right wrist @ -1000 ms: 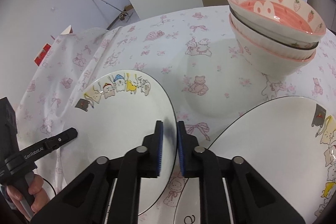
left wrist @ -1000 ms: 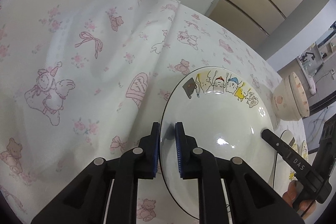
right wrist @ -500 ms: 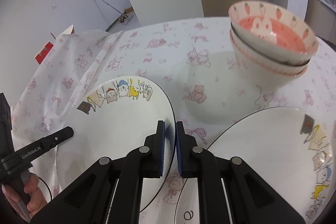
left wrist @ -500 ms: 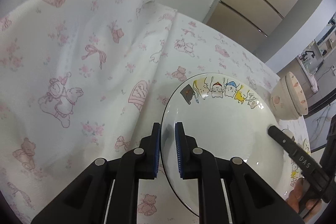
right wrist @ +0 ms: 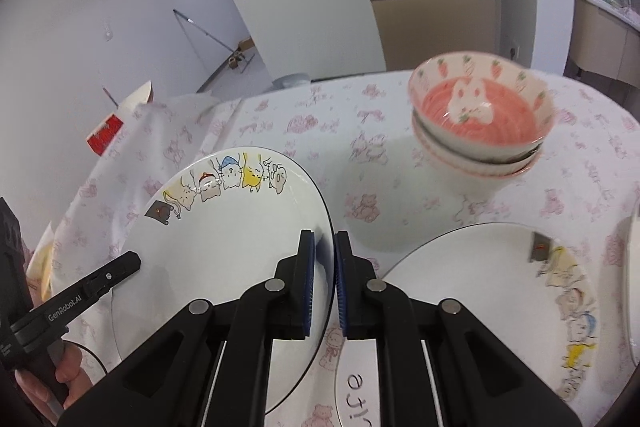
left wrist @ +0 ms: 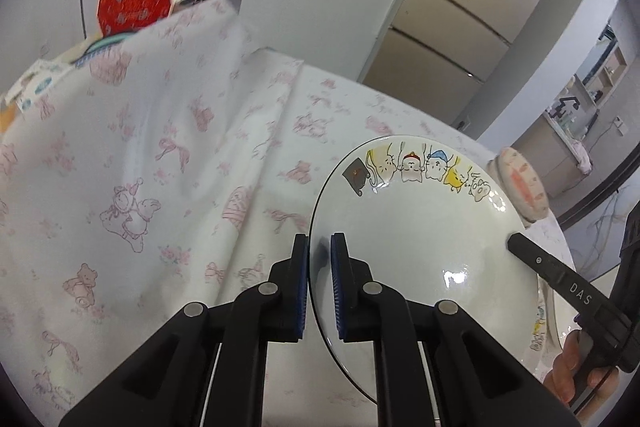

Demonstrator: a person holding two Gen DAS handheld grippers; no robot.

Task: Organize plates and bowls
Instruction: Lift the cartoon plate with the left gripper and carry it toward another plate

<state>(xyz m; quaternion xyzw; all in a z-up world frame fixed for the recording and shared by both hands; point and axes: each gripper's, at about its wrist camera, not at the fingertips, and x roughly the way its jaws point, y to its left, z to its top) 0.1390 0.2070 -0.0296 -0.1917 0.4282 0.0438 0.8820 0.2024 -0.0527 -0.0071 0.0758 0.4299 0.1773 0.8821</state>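
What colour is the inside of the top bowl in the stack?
Pink-red, with a white rabbit figure; the top bowl also has carrot motifs around its inner rim. Right wrist view shows it best.

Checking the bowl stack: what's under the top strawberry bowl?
A second bowl is nested under the top bowl, only its rim band showing. Its inside is covered; below is the tablecloth.

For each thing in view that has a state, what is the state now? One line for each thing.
left gripper: shut on the held plate's rim
right gripper: shut on the opposite rim
held plate: gripped on both sides, tilted, face up
second plate: flat on the tablecloth
pink bowls: stacked, upright, nothing inside
red box: partly hidden behind the raised cloth
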